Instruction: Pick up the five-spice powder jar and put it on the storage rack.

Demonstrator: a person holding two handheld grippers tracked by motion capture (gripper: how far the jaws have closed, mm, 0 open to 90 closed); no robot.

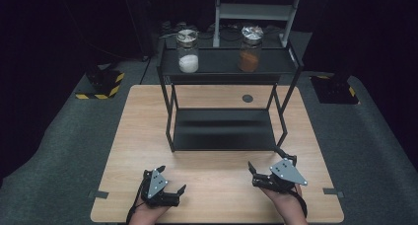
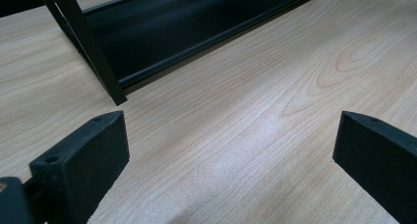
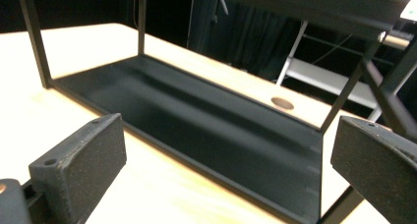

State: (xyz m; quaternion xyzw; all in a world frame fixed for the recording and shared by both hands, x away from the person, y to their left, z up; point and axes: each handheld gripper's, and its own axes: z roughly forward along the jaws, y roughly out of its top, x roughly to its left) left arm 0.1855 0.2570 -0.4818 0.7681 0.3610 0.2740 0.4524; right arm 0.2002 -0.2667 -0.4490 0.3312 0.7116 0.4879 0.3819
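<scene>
From the high view, the left gripper [image 1: 171,180] and right gripper [image 1: 266,167] hover over the wooden counter [image 1: 143,131], fingers apart and empty, just before the black shelf rack [image 1: 224,131]; a white-powder jar [image 1: 188,51] and an orange-powder jar [image 1: 251,49] stand well apart on its top shelf, no label readable. In the left gripper view, the fingers [image 2: 93,150] gape above bare counter near the rack's leg [image 2: 96,62]. In the right gripper view, the spread fingers [image 3: 88,155] face the rack's bottom shelf [image 3: 196,121].

You see a round dark grommet [image 1: 247,98] in the worktop [image 1: 143,136] and two yellow-black striped bases [image 1: 101,84] on the grey floor [image 1: 54,151].

Pale wooden table [image 1: 148,126]: smooth, visible grain, soft sheen.
Black metal two-tier rack [image 1: 224,131]: matt painted, smooth.
Two clear glass jars [image 1: 188,50]: glossy, shiny metal lids.
Black gripper pads [image 2: 83,157]: matt, finely rough.
</scene>
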